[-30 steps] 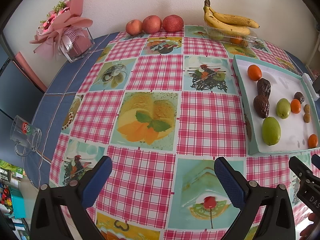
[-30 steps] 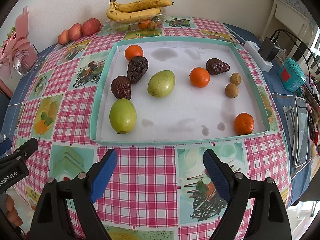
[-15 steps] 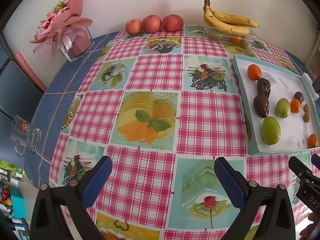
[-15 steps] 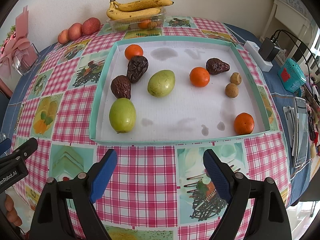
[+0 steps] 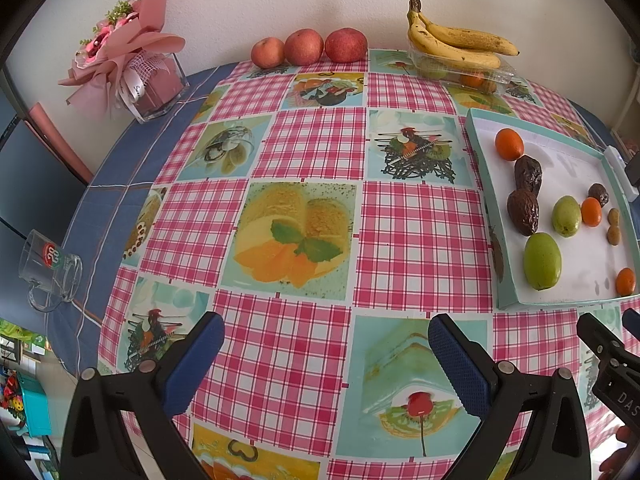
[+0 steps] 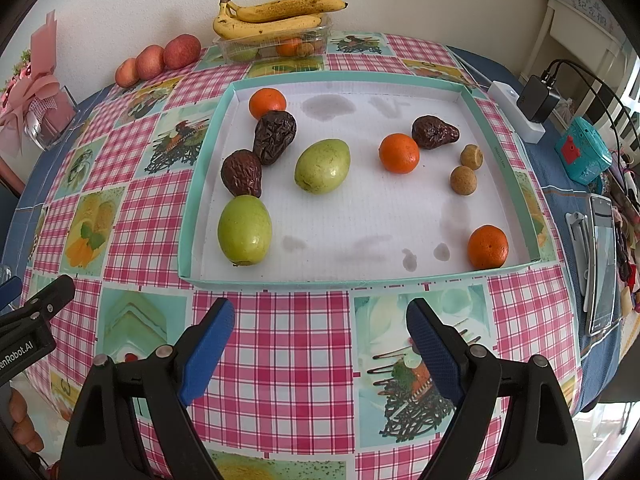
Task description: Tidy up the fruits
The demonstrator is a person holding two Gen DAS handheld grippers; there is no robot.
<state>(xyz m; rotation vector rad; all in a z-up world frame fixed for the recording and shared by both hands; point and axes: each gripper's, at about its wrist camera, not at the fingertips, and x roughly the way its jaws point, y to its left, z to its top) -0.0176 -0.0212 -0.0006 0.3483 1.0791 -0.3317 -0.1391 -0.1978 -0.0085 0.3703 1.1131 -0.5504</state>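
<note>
A teal-rimmed white tray (image 6: 400,276) lies on the checked tablecloth and holds loose fruit. In it are two green fruits (image 6: 245,229) (image 6: 322,165), three oranges (image 6: 267,103) (image 6: 399,153) (image 6: 487,247), three wrinkled dark fruits (image 6: 274,136) and two small brown ones (image 6: 463,180). My right gripper (image 6: 320,332) hangs open just in front of the tray's near rim, nothing between its blue pads. My left gripper (image 5: 326,354) is open over bare tablecloth, left of the tray (image 5: 486,200). Each gripper's body shows at the edge of the other's view.
Three apples (image 5: 304,47) and bananas (image 5: 456,42) on a clear fruit box (image 6: 276,46) line the far wall. A bouquet in a glass vase (image 5: 148,80) and a glass mug (image 5: 50,276) stand left. A phone (image 6: 602,272), charger (image 6: 536,100) and teal device (image 6: 582,156) lie right of the tray.
</note>
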